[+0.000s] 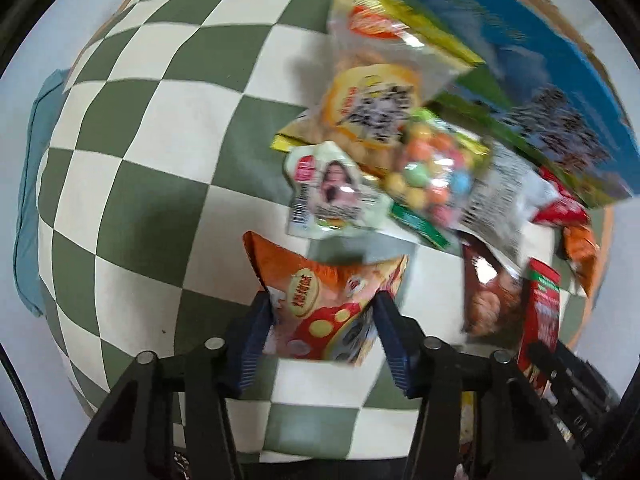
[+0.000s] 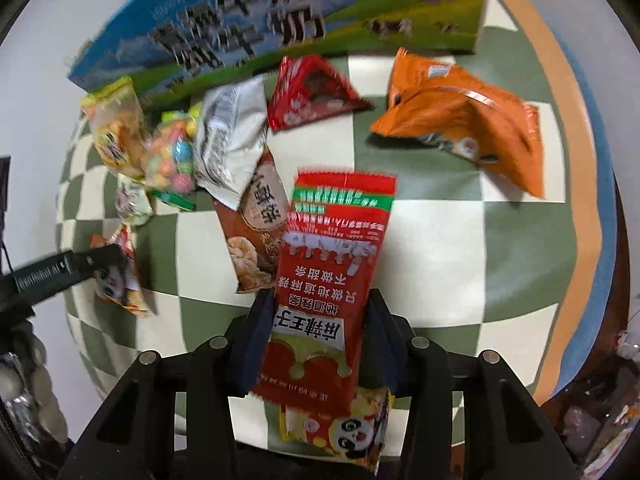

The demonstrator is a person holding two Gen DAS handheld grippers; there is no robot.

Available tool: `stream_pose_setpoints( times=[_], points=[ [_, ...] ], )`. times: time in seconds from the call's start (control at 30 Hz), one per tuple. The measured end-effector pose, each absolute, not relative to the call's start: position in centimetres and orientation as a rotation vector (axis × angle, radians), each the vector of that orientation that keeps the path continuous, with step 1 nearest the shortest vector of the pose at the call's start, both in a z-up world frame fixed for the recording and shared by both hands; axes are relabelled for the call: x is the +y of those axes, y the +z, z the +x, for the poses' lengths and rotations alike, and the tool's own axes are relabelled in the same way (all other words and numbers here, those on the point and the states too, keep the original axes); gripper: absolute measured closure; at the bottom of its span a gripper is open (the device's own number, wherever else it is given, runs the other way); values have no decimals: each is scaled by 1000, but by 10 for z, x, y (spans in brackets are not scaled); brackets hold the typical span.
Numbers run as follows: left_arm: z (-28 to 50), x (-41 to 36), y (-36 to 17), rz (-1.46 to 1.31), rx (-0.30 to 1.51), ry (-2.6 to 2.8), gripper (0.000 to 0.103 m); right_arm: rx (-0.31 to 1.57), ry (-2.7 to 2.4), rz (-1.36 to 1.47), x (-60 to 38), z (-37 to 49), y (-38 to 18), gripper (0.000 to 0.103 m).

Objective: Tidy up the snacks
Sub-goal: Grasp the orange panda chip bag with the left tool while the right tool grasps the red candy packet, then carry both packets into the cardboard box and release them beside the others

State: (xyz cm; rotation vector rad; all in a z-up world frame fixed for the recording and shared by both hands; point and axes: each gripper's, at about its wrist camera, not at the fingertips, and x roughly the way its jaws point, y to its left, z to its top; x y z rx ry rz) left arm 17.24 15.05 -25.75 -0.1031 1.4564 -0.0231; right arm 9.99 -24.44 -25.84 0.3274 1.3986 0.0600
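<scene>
In the left wrist view my left gripper points down at the green-and-white checked cloth and is shut on an orange-and-red snack bag, its blue pads pressing both sides. In the right wrist view my right gripper is shut on a long red packet with white print, held lengthwise above the cloth. The same red packet shows at the right edge of the left view. A panda-printed packet lies under the right gripper.
A snack pile lies ahead: white packet, coloured candy bag, yellow bag, silver bag, brown packet, red triangular packet, big orange bag. A blue-green carton stands behind them.
</scene>
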Motion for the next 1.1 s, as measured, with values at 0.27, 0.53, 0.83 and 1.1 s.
stream_pose_setpoints(
  times=[0.27, 0.53, 0.83, 1.1],
  points=[
    [170, 136, -259, -143, 1542, -62, 65, 1392, 86, 283, -252, 113, -235, 55],
    [165, 98, -219, 186, 1396, -156, 39, 1528, 71, 351, -254, 130, -285, 42],
    [176, 54, -274, 799, 1424, -345, 39, 1559, 50, 302, -237, 153, -288, 30],
    [177, 40, -300, 844, 1443, -357, 43, 1539, 58, 147, -205, 160, -284, 44]
  ],
)
